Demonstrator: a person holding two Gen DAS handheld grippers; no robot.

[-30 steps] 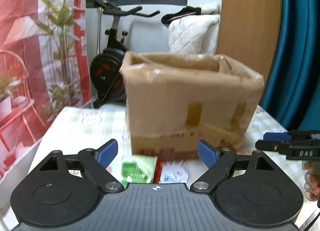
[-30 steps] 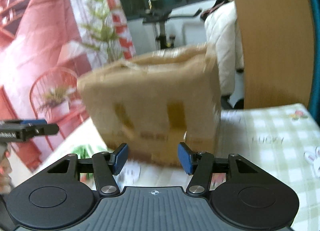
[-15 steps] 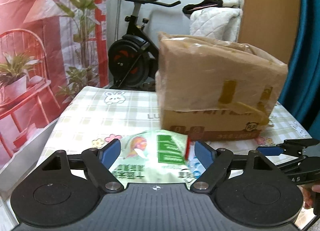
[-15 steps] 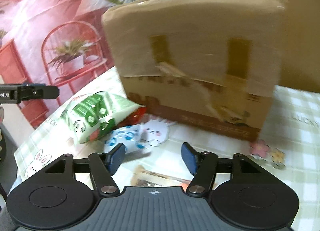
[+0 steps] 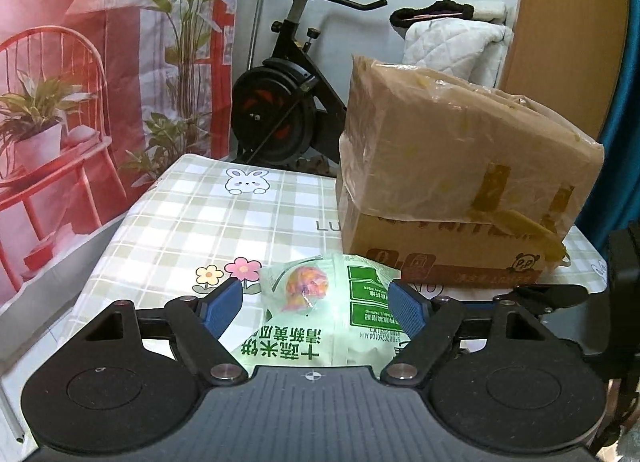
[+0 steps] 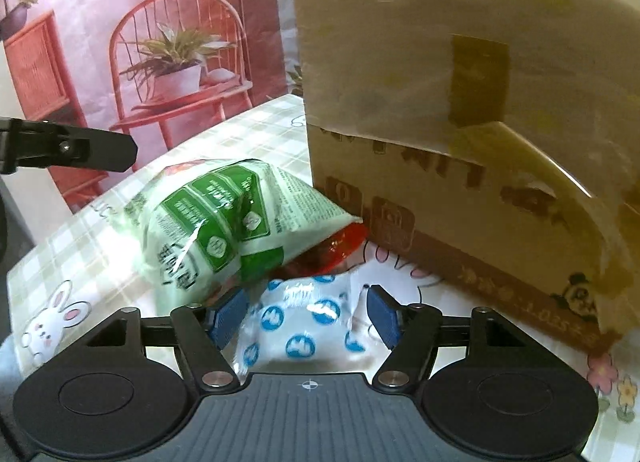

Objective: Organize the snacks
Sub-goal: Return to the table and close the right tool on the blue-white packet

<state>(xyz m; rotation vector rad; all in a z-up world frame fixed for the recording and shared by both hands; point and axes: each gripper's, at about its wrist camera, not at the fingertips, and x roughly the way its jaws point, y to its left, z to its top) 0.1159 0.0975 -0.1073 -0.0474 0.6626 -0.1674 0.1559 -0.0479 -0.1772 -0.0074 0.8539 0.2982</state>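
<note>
On the table (image 5: 192,222), seen from the left wrist, a pale green snack bag (image 5: 320,318) is laid flat near the front edge, just before a taped cardboard box (image 5: 460,182) that is set toward the right edge. The left gripper (image 5: 316,306) is held with its fingers (image 5: 222,304) spread wide on either side of the bag; nothing is gripped, and whether the pads touch the bag cannot be told. A black piece of the right gripper (image 5: 552,296) is seen low at the right, in front of the box. An exercise bike (image 5: 288,102) and a red printed backdrop (image 5: 80,62) are seen beyond the far edge.

From the right wrist, the green snack bag (image 6: 224,230) is seen puffed up, with its far end touching the cardboard box (image 6: 460,102) and lying over a red packet (image 6: 340,246). A white packet with blue dots (image 6: 304,322) is placed just in front of these, between the open fingers (image 6: 386,320) of the right gripper (image 6: 306,318); it is not clamped. A tip of the left gripper (image 6: 68,150) is seen at the left, above the table (image 6: 92,262).
</note>
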